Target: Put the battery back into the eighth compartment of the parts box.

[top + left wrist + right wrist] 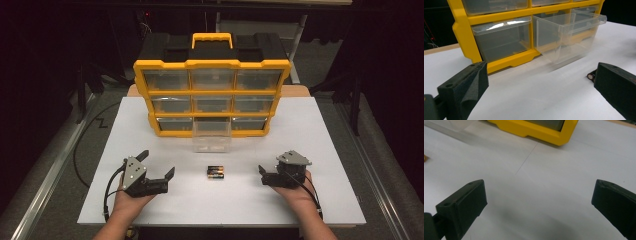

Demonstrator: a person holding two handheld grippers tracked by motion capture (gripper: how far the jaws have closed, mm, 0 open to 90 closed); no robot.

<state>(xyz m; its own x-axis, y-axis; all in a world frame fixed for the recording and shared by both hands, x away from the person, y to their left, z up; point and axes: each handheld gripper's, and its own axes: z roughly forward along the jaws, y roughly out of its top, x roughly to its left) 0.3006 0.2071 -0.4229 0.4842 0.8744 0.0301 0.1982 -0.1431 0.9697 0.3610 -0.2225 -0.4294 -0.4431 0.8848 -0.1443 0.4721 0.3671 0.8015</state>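
Looking over the white table point(310, 200), I've got the yellow organizer point(212, 64) at the back with its bottom-middle clear drawer point(212, 135) pulled out, so I'm guessing the batteries point(216, 173) lying just in front of it are meant to go in there. My left gripper point(159, 167) and right gripper point(262, 176) sit either side of them, both with jaws spread wide and holding nothing. Worry from here: those cells are round, lying side by side and touching, so a sloppy pinch could grab one and send the other rolling, or I bump the drawer lip on the way in.
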